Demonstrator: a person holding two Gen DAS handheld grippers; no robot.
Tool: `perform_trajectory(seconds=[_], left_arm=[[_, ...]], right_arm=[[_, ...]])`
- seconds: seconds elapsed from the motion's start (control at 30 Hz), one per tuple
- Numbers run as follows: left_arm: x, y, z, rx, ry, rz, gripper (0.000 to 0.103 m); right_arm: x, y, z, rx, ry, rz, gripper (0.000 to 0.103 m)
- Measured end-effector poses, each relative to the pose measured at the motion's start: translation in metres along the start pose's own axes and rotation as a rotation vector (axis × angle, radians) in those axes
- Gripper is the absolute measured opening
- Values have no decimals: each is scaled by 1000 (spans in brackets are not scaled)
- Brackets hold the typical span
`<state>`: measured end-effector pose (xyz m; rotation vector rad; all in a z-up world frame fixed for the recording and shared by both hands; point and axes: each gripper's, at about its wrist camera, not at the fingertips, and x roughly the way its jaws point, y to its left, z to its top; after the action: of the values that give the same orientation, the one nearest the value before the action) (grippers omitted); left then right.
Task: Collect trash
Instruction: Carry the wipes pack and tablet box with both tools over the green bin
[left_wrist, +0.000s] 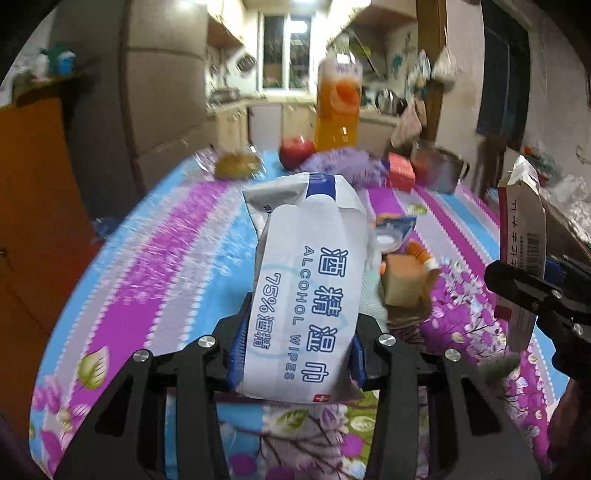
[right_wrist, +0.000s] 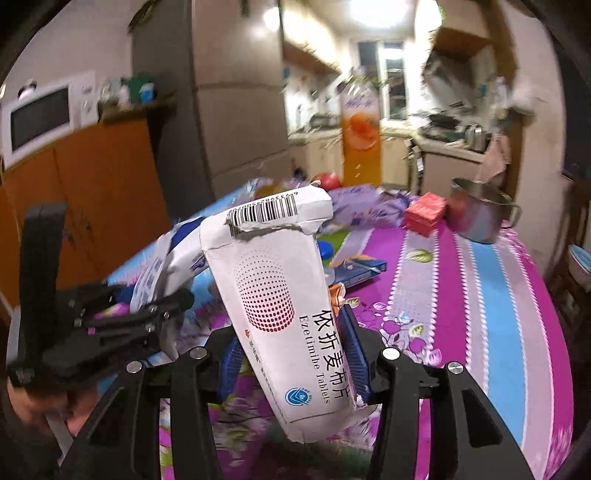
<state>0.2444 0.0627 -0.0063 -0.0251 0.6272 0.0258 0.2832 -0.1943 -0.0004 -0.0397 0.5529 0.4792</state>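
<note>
**Both jaws loaded over a cluttered kitchen bench**

Overhead, bright ceiling light washes a narrow kitchen with a window at the far end. Below lies the bench (left_wrist: 155, 266), covered in a purple, blue and grey flowered cloth, carrying an orange juice bottle (left_wrist: 338, 107), a red apple (left_wrist: 295, 151), a red box (right_wrist: 424, 214) and a steel pot (right_wrist: 480, 210).

The left gripper (left_wrist: 295, 354) has its jaws clamped on an alcohol wipes packet (left_wrist: 306, 280), lifted clear of the cloth. The right gripper (right_wrist: 291, 354) pinches a torn white tablet box (right_wrist: 280, 295), likewise raised.
</note>
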Motion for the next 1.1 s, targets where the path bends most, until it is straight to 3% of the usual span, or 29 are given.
perform_trajectory(seconds=[0.1,0.3,0.67,1.1], left_arm=[[-26,-7,-4,-20,-61,14,41],[-60,-21,-5,-34,-136,17,41],[-72,-50,-2,-14,-154,-32,41],[-82,-119,2,55,-170,-126,42]], right_arm=[[-28,11,-5,42,-76,-35,50],[-67,19,-12,67,-129,-78,51],[-110,-2,-16,126,-162,-84,51],[-167,-50,-27,156,-192,-221,51]])
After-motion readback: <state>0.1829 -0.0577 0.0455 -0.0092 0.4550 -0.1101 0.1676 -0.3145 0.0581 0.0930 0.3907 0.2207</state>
